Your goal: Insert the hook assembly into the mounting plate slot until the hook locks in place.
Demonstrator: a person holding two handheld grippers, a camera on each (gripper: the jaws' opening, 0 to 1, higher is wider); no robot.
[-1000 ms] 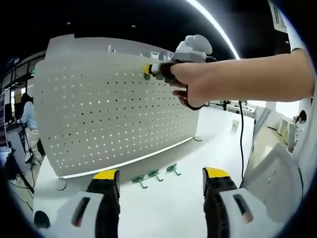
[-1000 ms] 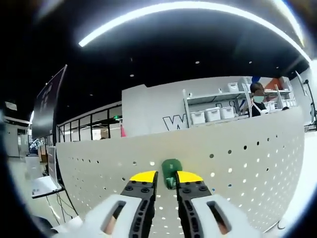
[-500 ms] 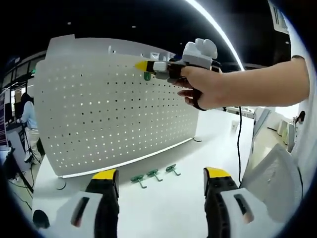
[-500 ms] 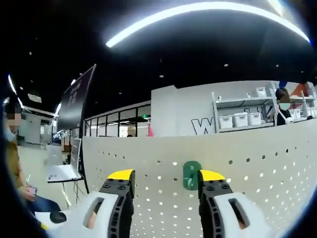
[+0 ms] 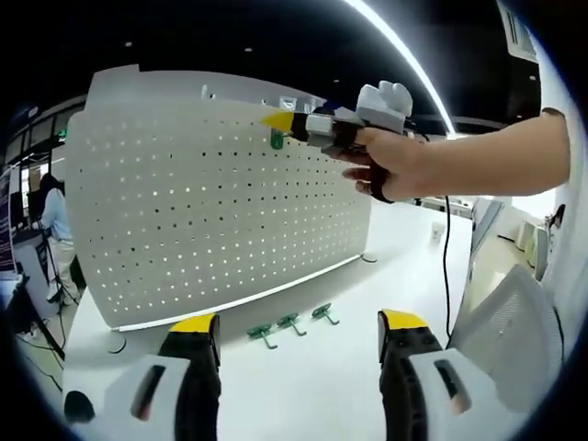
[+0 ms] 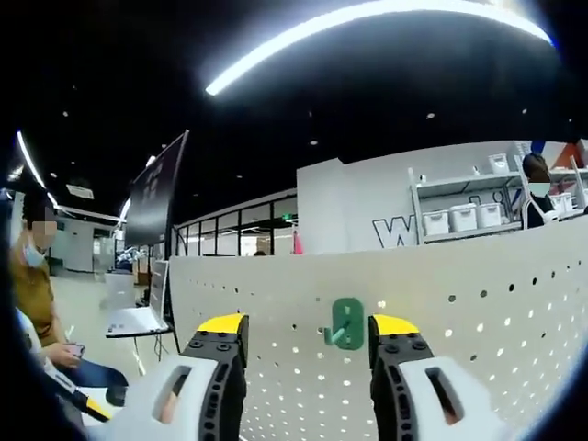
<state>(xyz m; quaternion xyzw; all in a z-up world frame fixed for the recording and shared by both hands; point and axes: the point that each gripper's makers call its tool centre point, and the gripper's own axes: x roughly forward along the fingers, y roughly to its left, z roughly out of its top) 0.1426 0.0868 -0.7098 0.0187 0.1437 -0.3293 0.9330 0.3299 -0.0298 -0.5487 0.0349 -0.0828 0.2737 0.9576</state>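
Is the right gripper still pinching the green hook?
Apart. The right gripper view shows the right gripper open, with pegboard visible on both sides of the green hook.

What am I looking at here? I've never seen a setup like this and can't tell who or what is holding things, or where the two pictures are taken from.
There is no robot here: a person holds a hand tool with two fingers in each hand, and a fisheye camera rides on each tool.

In the left gripper view, the left gripper hangs open over a white table, holding nothing. Three spare green hooks lie on that table at the foot of an upright white pegboard. The person's hand reaches the right gripper up to the board's top edge.

The right gripper view looks along that second tool. Its yellow-tipped fingers stand apart, on either side of a green hook that sits on the pegboard. The hook appears to hang by itself, ungripped.
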